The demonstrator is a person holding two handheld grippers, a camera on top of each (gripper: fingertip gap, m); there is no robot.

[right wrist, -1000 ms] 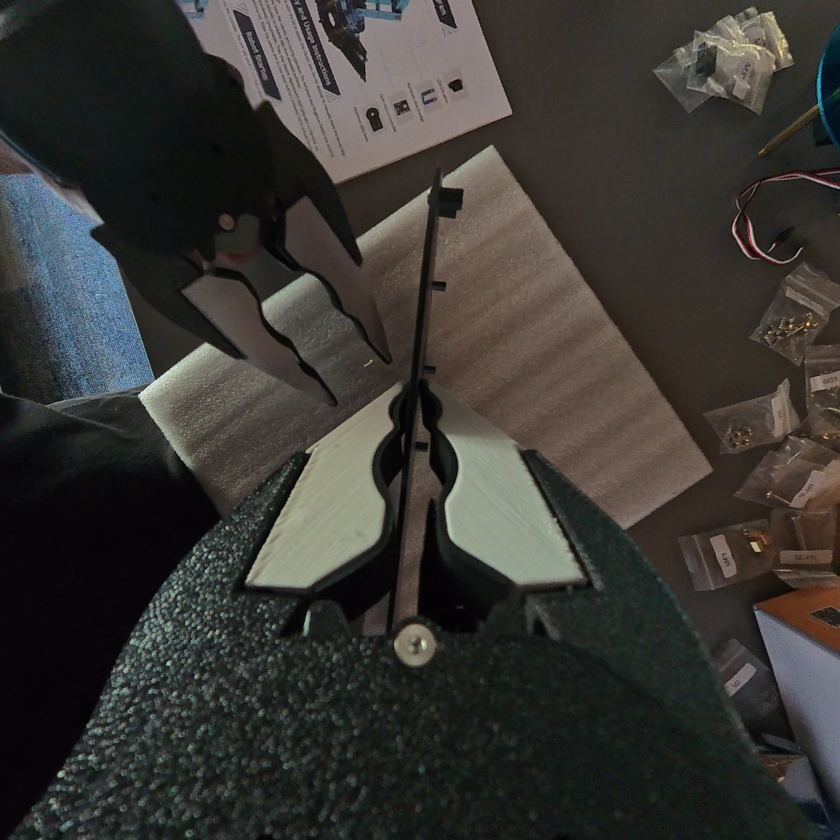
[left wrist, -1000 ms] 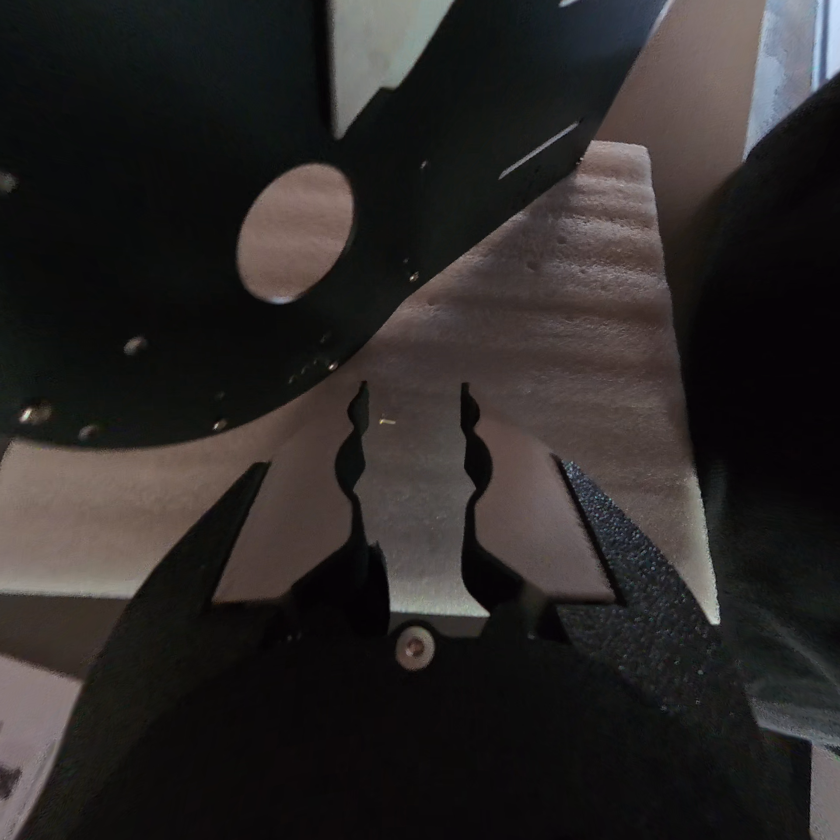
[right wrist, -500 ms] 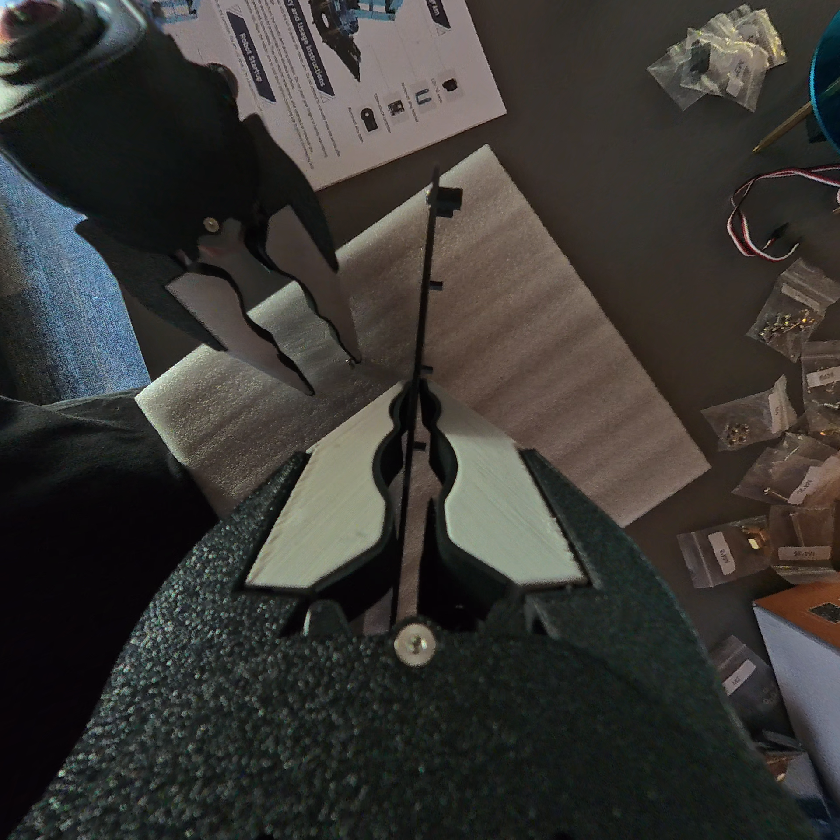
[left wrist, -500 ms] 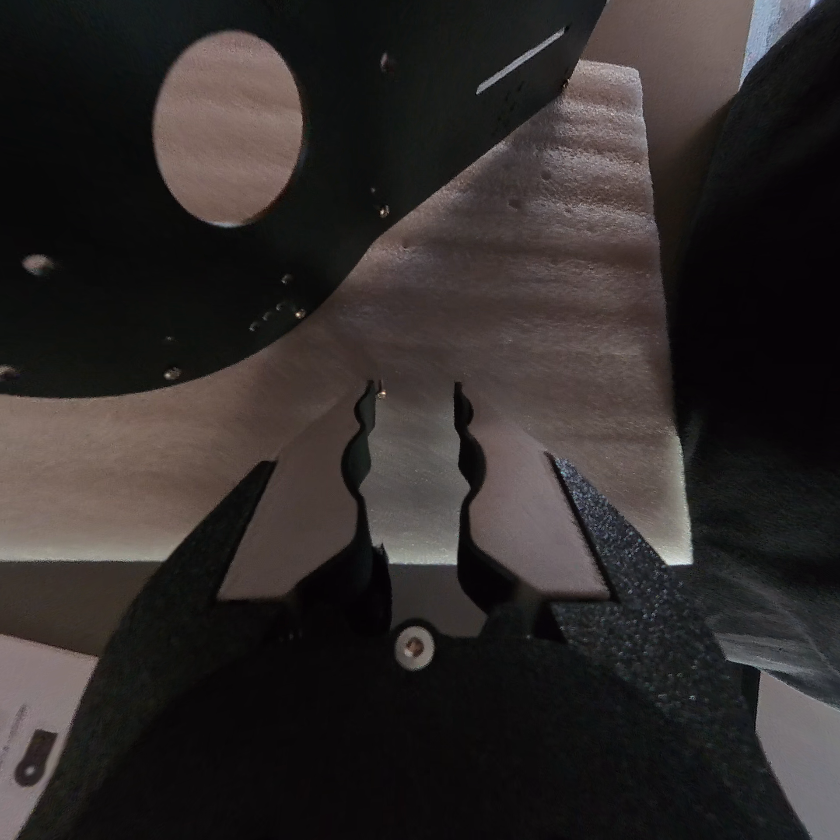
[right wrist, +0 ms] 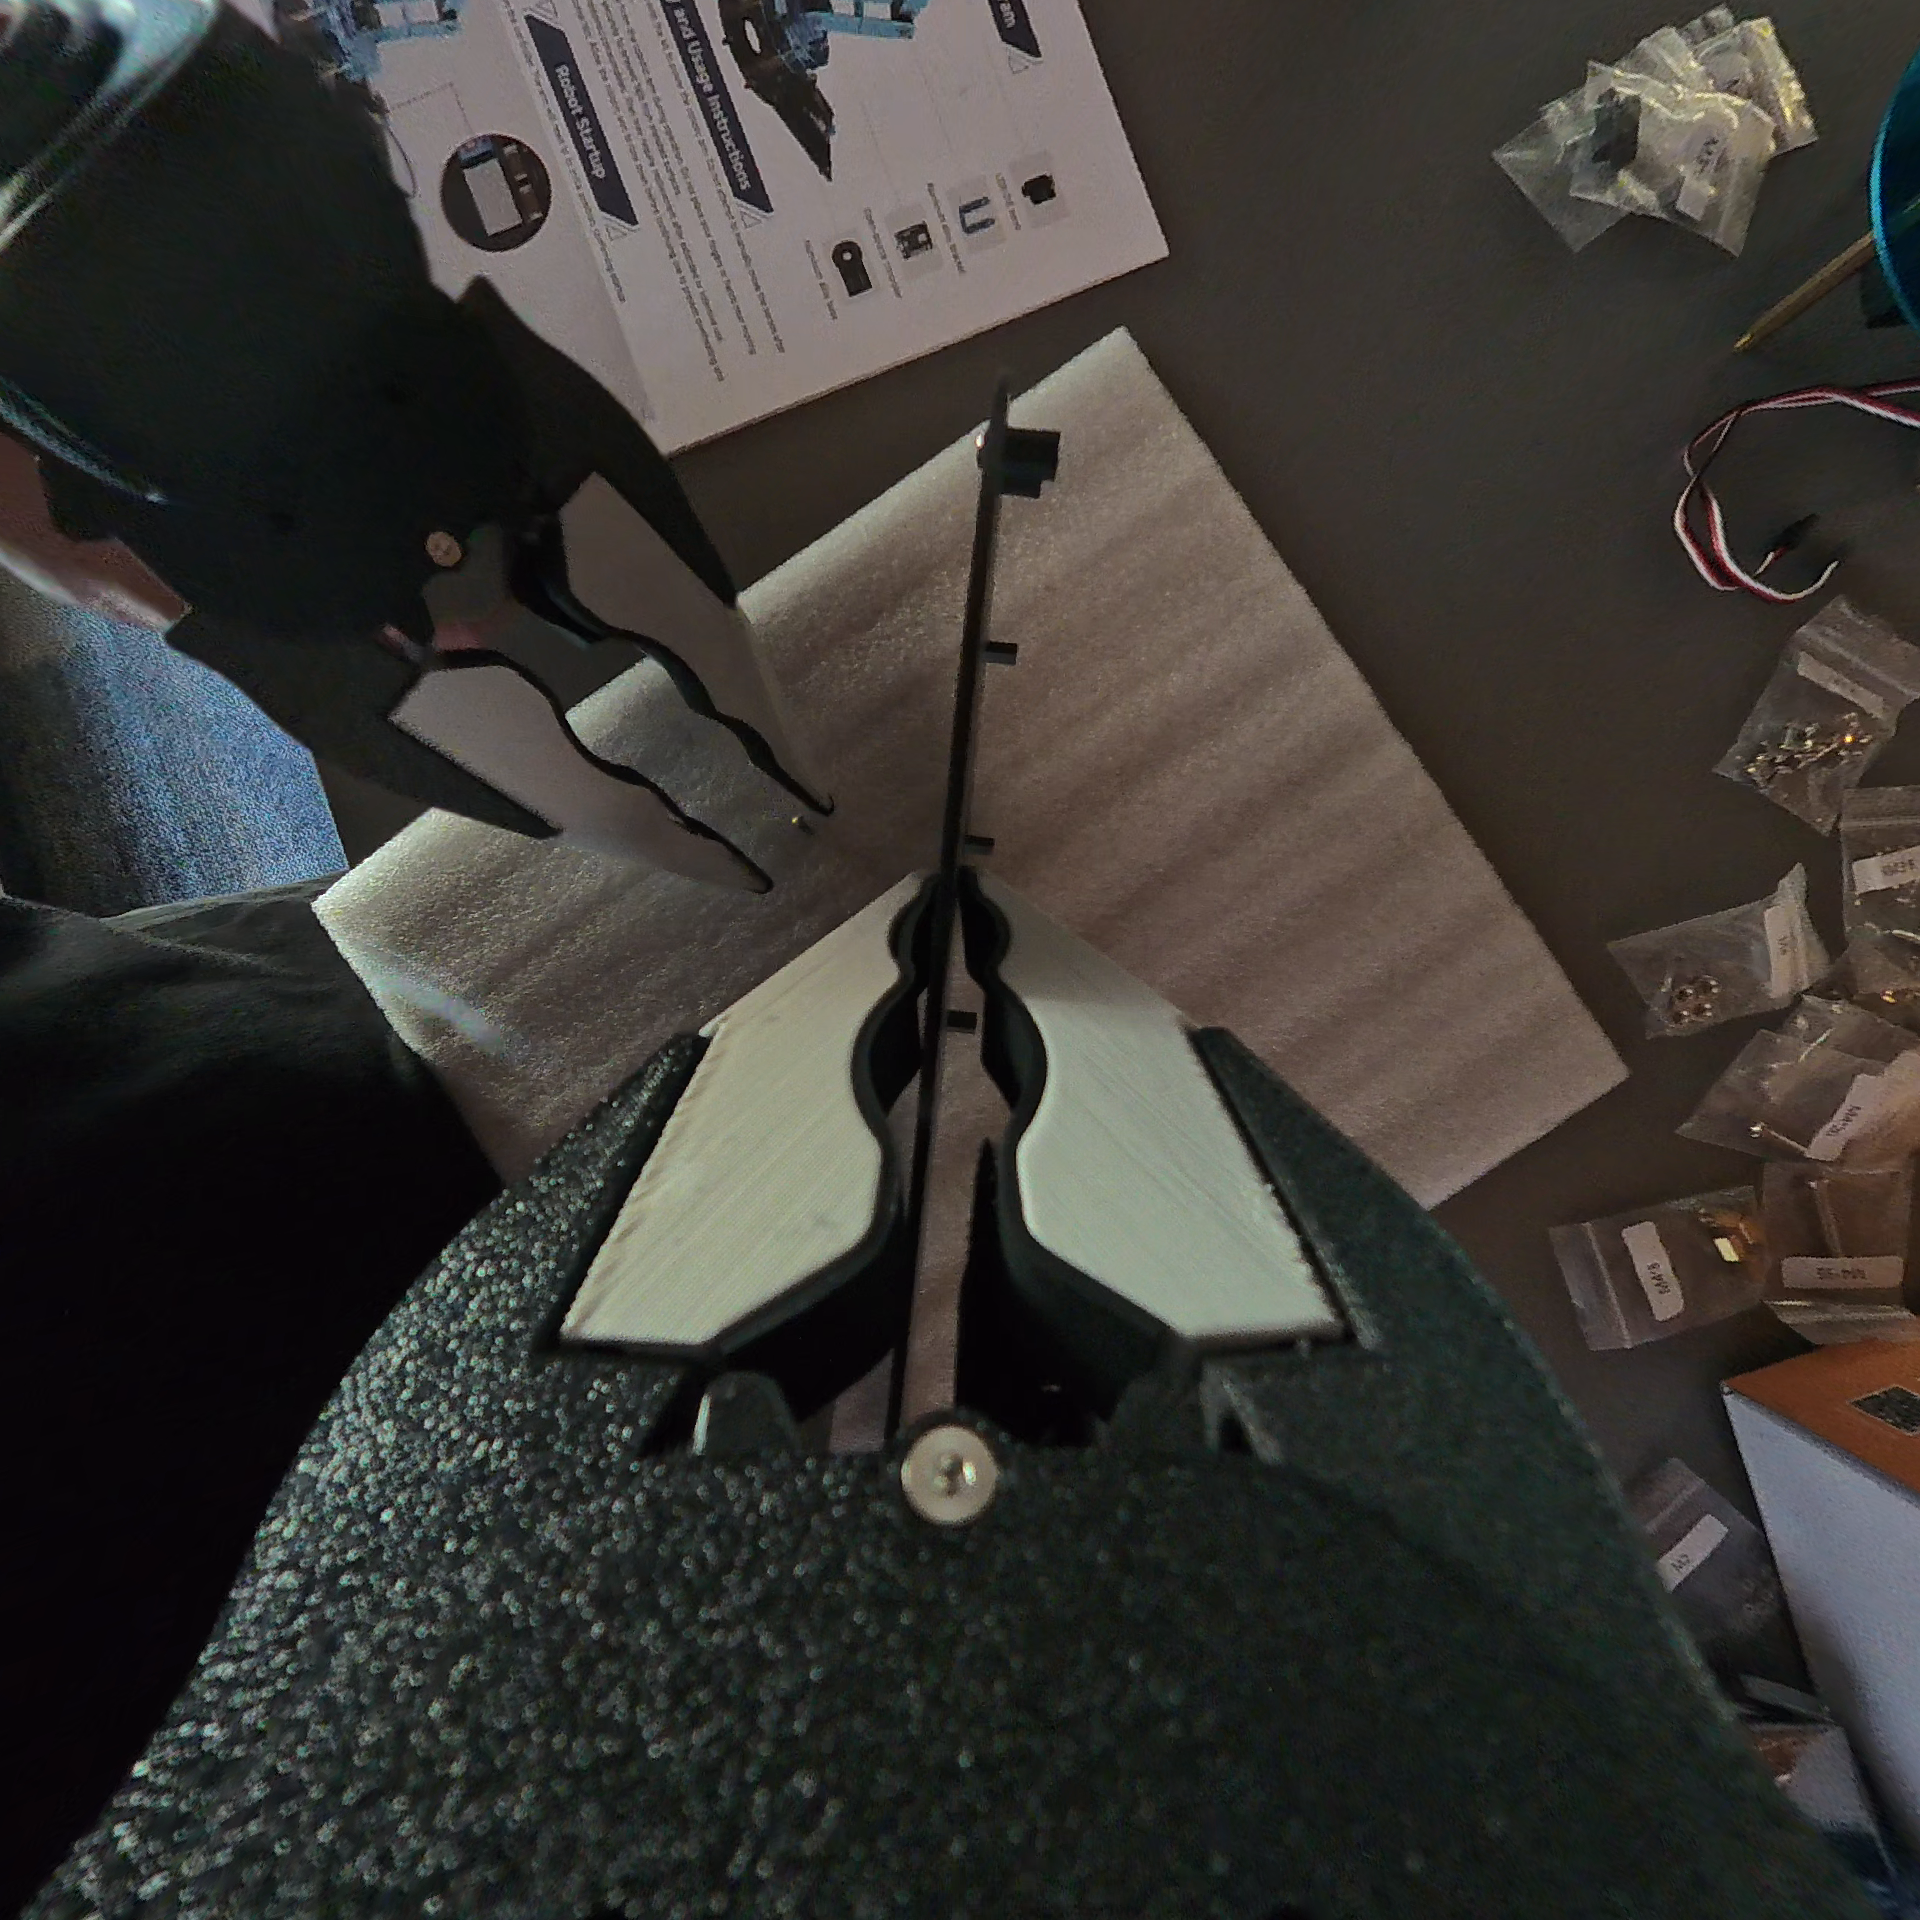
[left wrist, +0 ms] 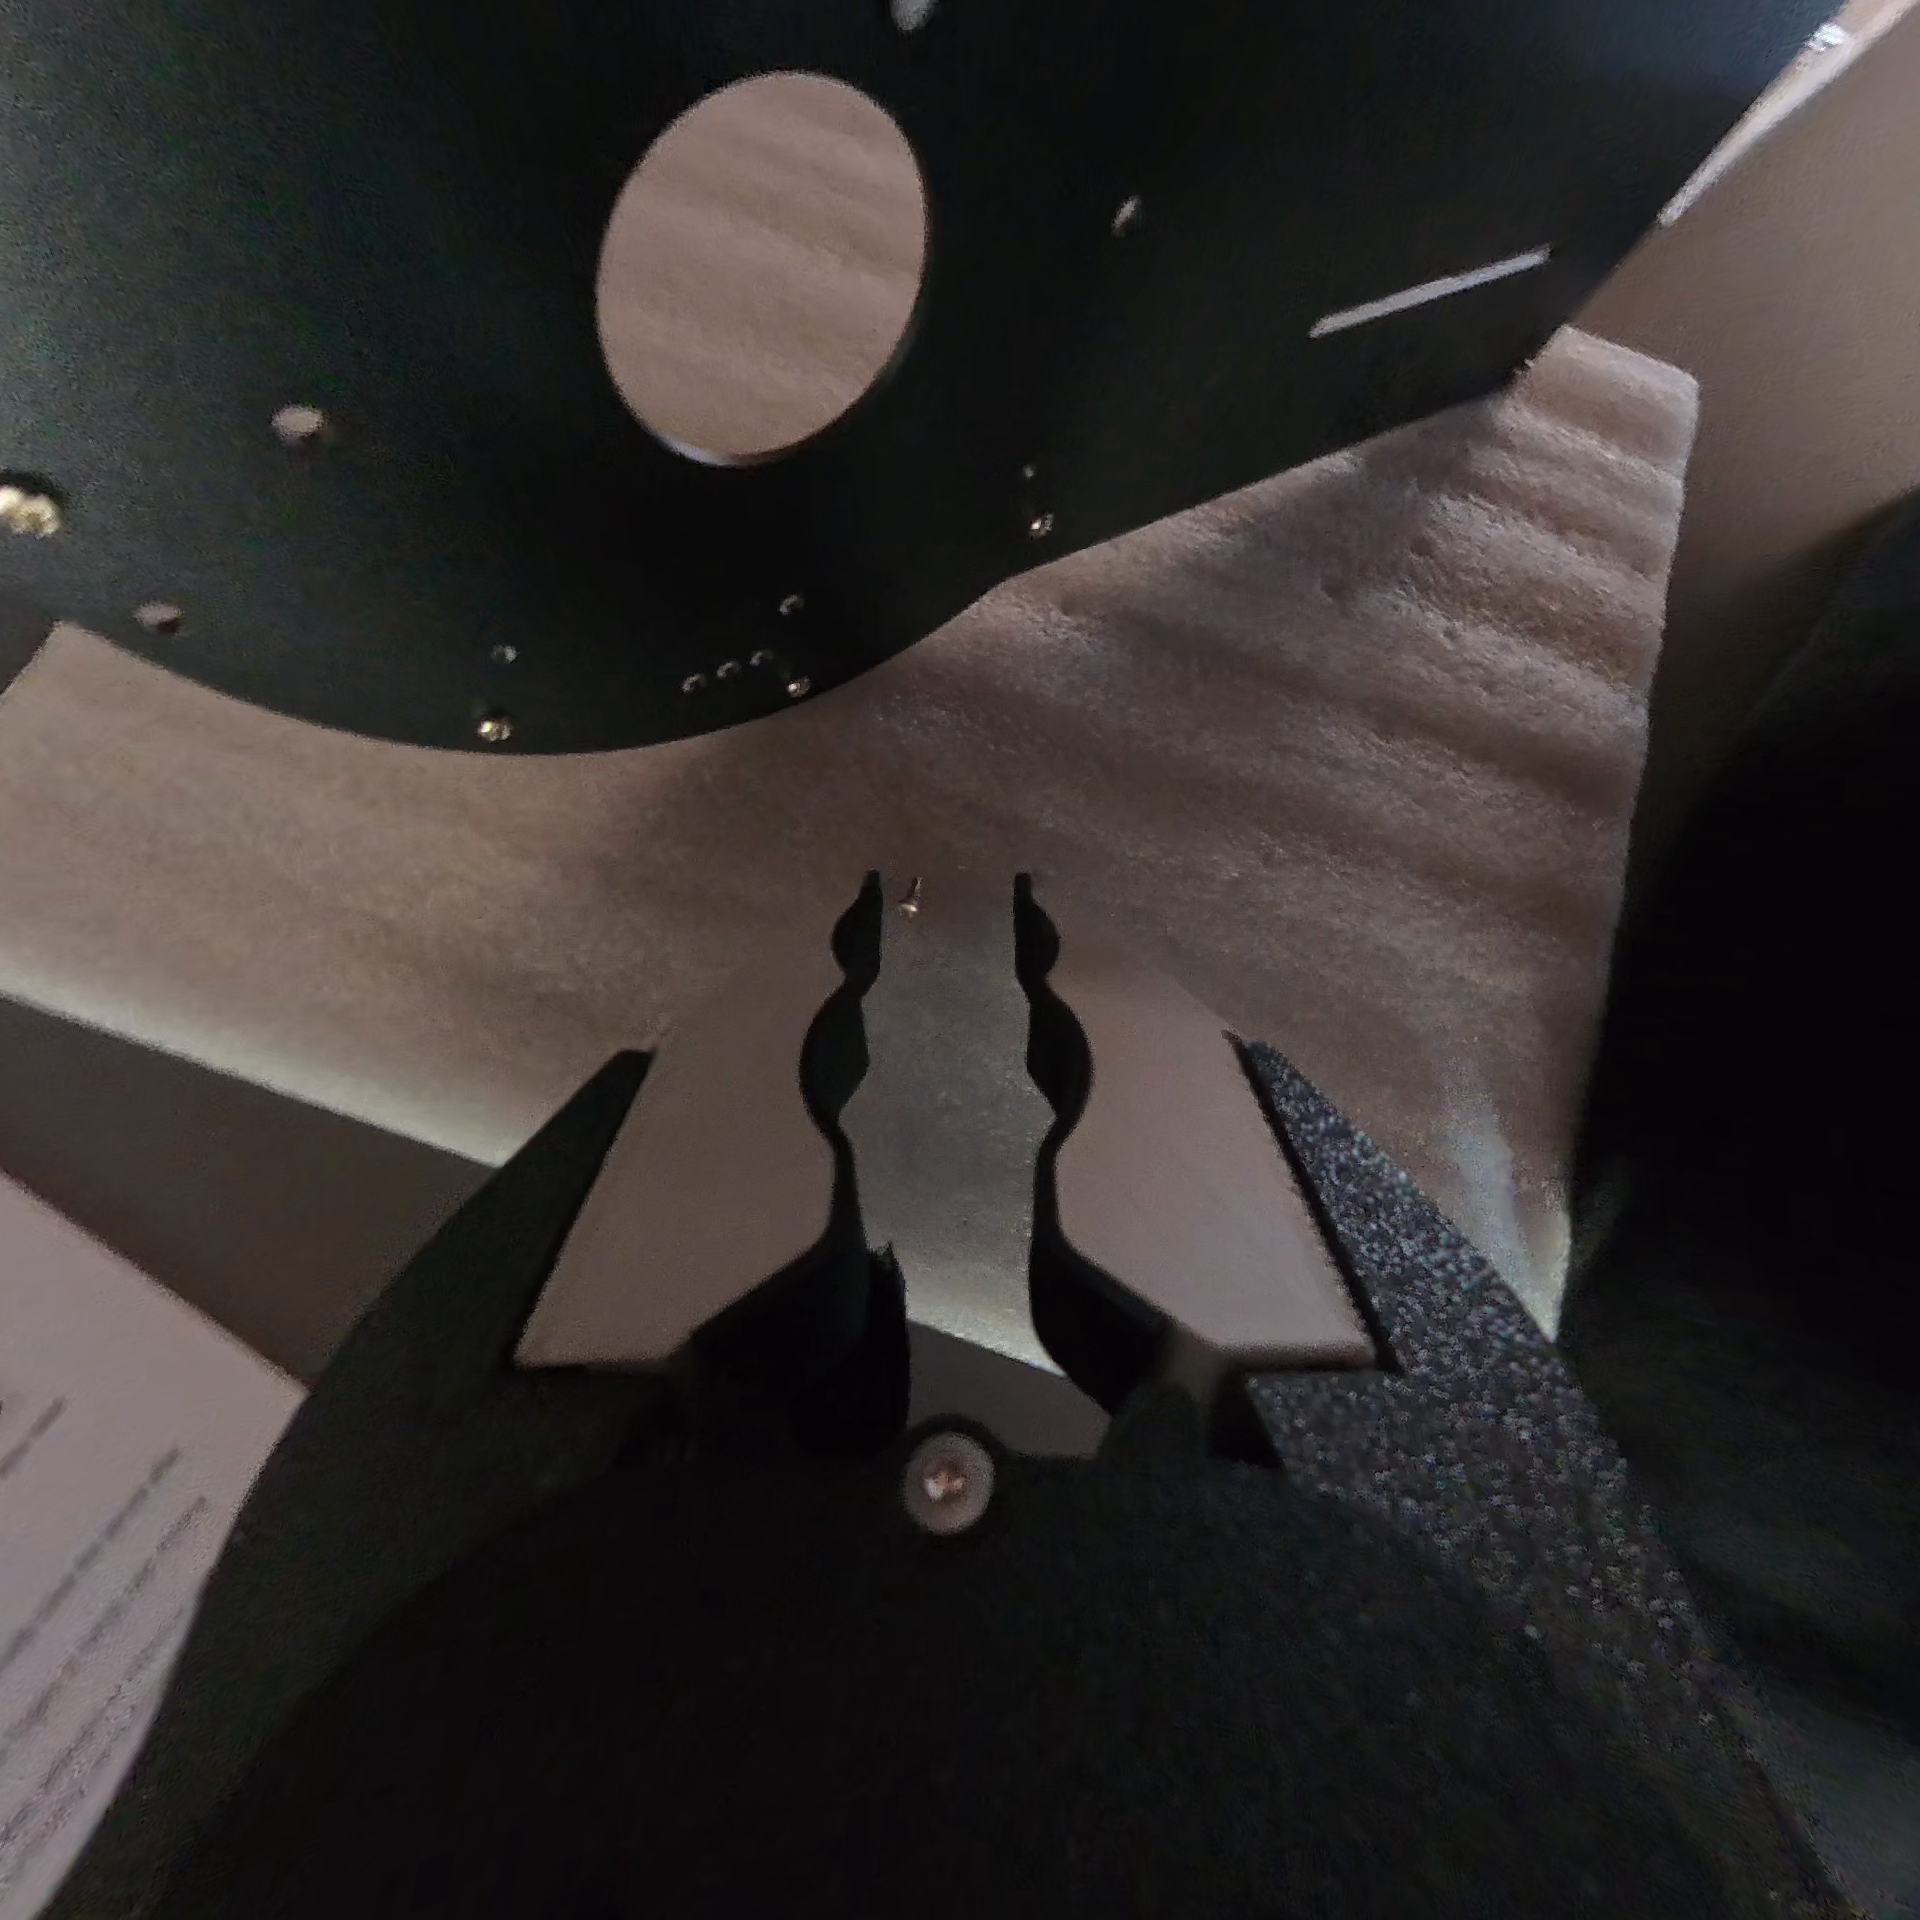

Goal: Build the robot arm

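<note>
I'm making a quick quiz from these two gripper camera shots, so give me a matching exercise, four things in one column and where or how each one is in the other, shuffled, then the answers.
Things:
1. black plate
2. tiny screw
3. white foam sheet
4. red, white and black wire

States:
A. lies flat on the dark table, under both grippers
B. clamped on edge in the right gripper
C. curled on the table at far right
D. on the foam, at the open left gripper tips

Pairs: 1-B, 2-D, 3-A, 4-C

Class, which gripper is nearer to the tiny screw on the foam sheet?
Left. The left gripper has its fingertips either side of the tiny screw; the right gripper sits apart, clamping the black plate.
</note>
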